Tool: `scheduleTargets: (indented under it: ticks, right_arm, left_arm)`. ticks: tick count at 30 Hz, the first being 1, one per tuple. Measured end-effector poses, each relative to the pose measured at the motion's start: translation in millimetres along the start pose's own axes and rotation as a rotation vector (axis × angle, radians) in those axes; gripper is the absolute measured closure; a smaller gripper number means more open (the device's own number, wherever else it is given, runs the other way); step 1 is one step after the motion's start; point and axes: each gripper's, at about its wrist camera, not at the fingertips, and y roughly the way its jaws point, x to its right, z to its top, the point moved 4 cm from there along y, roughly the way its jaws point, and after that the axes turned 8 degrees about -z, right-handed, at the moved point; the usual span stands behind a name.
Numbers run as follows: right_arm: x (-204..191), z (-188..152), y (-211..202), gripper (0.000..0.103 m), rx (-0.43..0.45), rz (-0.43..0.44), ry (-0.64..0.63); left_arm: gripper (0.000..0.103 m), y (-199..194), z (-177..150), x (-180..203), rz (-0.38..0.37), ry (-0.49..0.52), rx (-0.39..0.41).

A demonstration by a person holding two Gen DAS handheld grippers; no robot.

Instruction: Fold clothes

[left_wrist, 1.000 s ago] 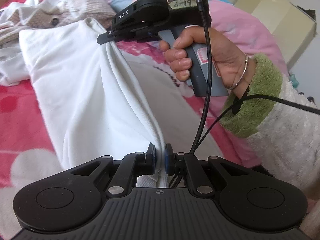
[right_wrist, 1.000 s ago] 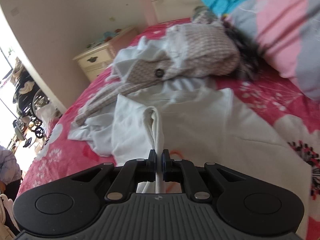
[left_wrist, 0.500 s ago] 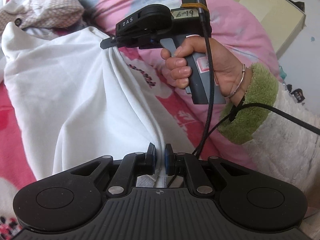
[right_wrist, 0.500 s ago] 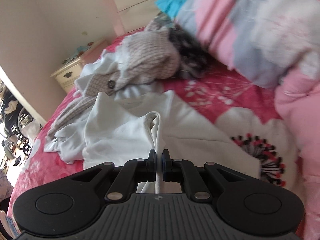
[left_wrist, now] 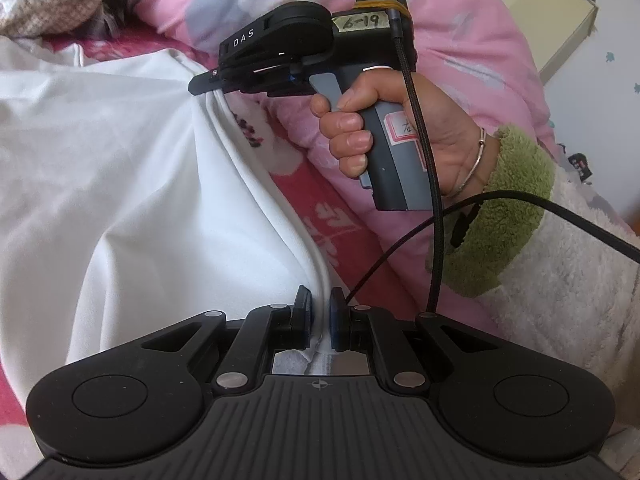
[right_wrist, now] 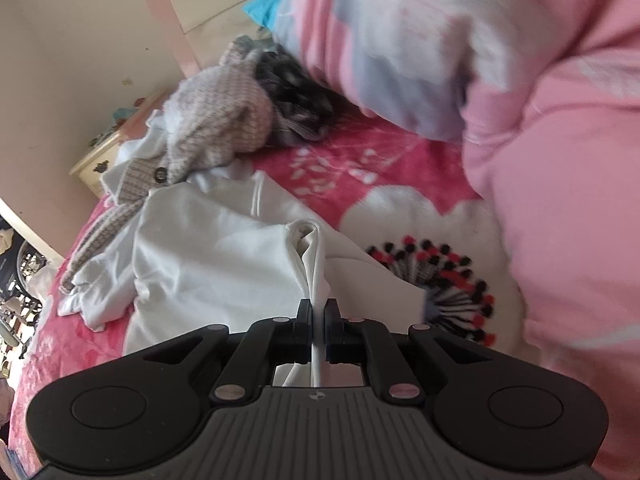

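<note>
A white garment (left_wrist: 120, 184) lies spread over the red flowered bedspread (right_wrist: 360, 164). My left gripper (left_wrist: 320, 306) is shut on its hem, which runs as a taut rolled edge up to the right gripper (left_wrist: 208, 80). A hand holds that right gripper by its grey handle, its jaws clamped on the same hem. In the right wrist view my right gripper (right_wrist: 319, 312) pinches a bunched fold of the white garment (right_wrist: 208, 248), which drapes away to the left.
A beige knitted garment (right_wrist: 216, 132) and a dark furry piece (right_wrist: 296, 96) lie beyond the white one. A pink and grey duvet (right_wrist: 500, 80) bulks on the right. A cream bedside cabinet (right_wrist: 100, 160) stands far left, and a cardboard box (left_wrist: 560, 20) beyond the bed.
Both grippers have carried the white garment's hem to the right, toward the pink duvet. The beige knit has slid to the left edge of the views. Both stay shut on the cloth.
</note>
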Motion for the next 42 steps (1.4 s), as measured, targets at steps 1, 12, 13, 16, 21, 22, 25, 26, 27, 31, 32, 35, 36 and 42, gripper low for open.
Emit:
scheduleTargets:
  ticks: [1,12,13,16,21,22,25,26,27,31,32,35,36,42]
  right_arm:
    - [3,-1,1,0.097,-0.002,-0.006,0.001]
    - [16,-18,-6,0.088,0.01,-0.131,-0.049]
    - [17,-23,-23,0.083,0.031,-0.139,-0.048]
    - [19,-36,-73,0.075,0.095,-0.162,-0.043]
    - [25,-61,-156,0.075,0.183,-0.186,-0.016]
    - [29,-67,-170,0.074,0.177,-0.171,0.014]
    - [36,-89,-212,0.073,0.148,-0.1,0.115]
    - [38,-98,-223,0.072,0.135,-0.062,0.153]
    - [41,-107,-235,0.069,0.122,-0.023,0.191]
    - [45,-139,-256,0.067,0.073,0.059,0.299]
    - [47,-146,-255,0.067,0.066,0.057,0.317]
    - [52,-162,-251,0.064,0.05,0.053,0.366]
    - [54,-165,-249,0.064,0.046,0.063,0.387]
    - [58,-174,-240,0.064,0.017,0.069,0.427]
  left_arm:
    - [0.096,2,0,0,-0.002,0.0,-0.002]
    - [0.096,26,3,-16,-0.008,-0.055,-0.047]
    - [0.096,26,4,-17,-0.011,-0.062,-0.05]
    - [0.096,24,8,-19,-0.023,-0.077,-0.056]
    - [0.096,19,11,-24,-0.043,-0.115,-0.056]
    - [0.096,19,13,-24,-0.045,-0.122,-0.056]
    - [0.096,20,19,-23,-0.047,-0.139,-0.059]
    - [0.096,20,18,-23,-0.047,-0.142,-0.063]
    - [0.096,22,19,-22,-0.044,-0.147,-0.071]
    - [0.094,27,20,-19,-0.023,-0.188,-0.126]
    - [0.091,31,20,-20,-0.02,-0.21,-0.146]
    - [0.071,42,22,-20,-0.026,-0.297,-0.19]
    - [0.069,45,24,-19,-0.027,-0.318,-0.198]
    - [0.064,52,34,-9,-0.041,-0.373,-0.218]
